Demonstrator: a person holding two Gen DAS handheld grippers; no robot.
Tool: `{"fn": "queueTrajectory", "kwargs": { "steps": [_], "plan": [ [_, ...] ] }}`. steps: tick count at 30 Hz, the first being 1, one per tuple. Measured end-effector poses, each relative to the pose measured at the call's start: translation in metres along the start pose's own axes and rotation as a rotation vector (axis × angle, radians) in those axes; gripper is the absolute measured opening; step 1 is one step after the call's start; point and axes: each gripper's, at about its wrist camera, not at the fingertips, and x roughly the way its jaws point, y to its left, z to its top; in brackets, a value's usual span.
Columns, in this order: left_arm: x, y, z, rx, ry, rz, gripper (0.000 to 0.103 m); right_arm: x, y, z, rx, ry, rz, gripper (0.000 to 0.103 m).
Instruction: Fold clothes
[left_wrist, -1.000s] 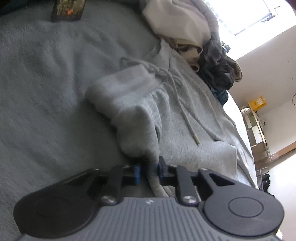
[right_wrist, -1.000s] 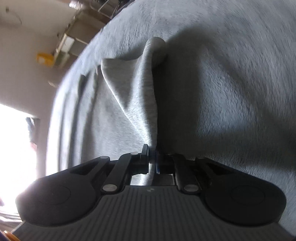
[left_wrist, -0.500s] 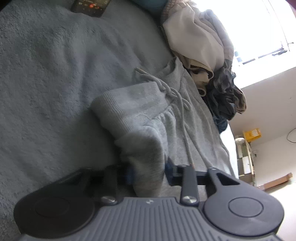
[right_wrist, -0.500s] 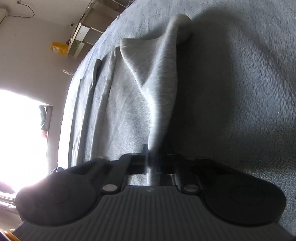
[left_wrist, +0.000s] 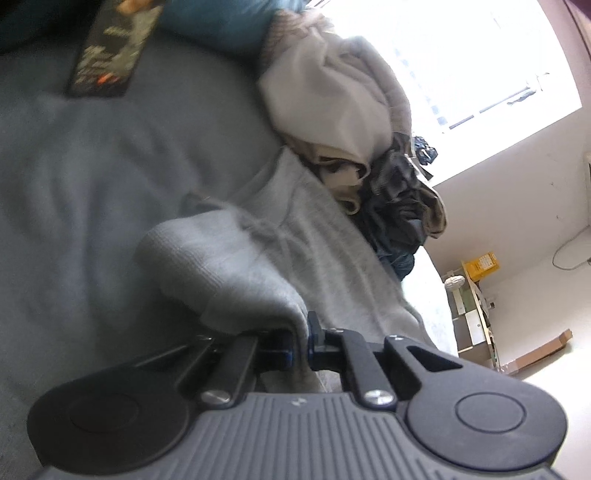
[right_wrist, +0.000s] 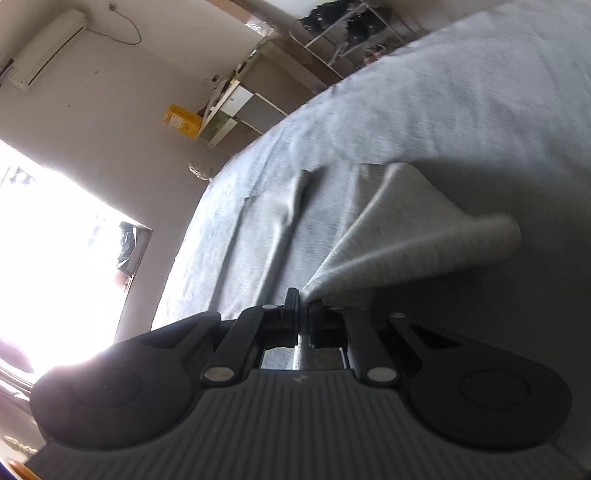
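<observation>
Grey sweatpants (left_wrist: 236, 266) lie on the bed (left_wrist: 74, 177) — the left gripper (left_wrist: 300, 341) pinches the waistband, the right gripper (right_wrist: 303, 317) pinches the leg end, both clamped tight, likely lifting one edge to fold it.

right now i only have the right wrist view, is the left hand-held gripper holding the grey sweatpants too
Observer: Yes, the left hand-held gripper is shut on the ribbed waistband end of the grey sweatpants.
Operator: anything else on the bed over there
Observer: A pile of unfolded clothes lies beyond the sweatpants, near the window.
Operator: anything that isn't clothes
Observer: A dark flat printed item lies on the blanket at the far end; it is too blurred to identify.
</observation>
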Motion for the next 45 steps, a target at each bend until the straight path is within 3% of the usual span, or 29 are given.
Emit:
{"fn": "queueTrajectory", "kwargs": {
  "steps": [9,16,23,32,34,36,37,40,42,45],
  "plan": [
    [0.016,-0.023,0.03,0.024,-0.072,-0.031,0.007,0.048,0.073,0.021,-0.115,-0.056,0.005,0.003],
    [0.052,-0.044,0.051,0.046,-0.097,-0.054,0.007,0.106,0.137,0.039,-0.218,-0.07,-0.027,0.003],
    [0.104,-0.058,0.074,0.042,-0.113,-0.064,0.007,0.187,0.197,0.047,-0.289,-0.059,-0.095,0.003],
    [0.169,-0.061,0.104,0.077,-0.091,-0.029,0.007,0.293,0.261,0.031,-0.368,-0.052,-0.182,0.003],
    [0.186,-0.059,0.108,0.103,-0.071,-0.018,0.01,0.315,0.267,0.021,-0.387,-0.054,-0.211,0.003],
    [0.204,-0.058,0.11,0.151,-0.034,-0.004,0.036,0.341,0.266,0.01,-0.413,0.004,-0.227,0.007],
    [0.212,-0.059,0.11,0.174,-0.018,0.005,0.039,0.353,0.264,0.002,-0.423,0.054,-0.25,0.007],
    [0.221,-0.062,0.108,0.239,-0.009,-0.011,0.05,0.376,0.246,-0.023,-0.428,0.201,-0.327,0.03],
    [0.22,-0.065,0.104,0.272,-0.012,-0.044,0.06,0.374,0.235,-0.04,-0.416,0.263,-0.349,0.035],
    [0.208,-0.065,0.1,0.298,-0.001,-0.087,0.063,0.345,0.233,-0.064,-0.444,0.283,-0.312,0.035]
  ]
}}
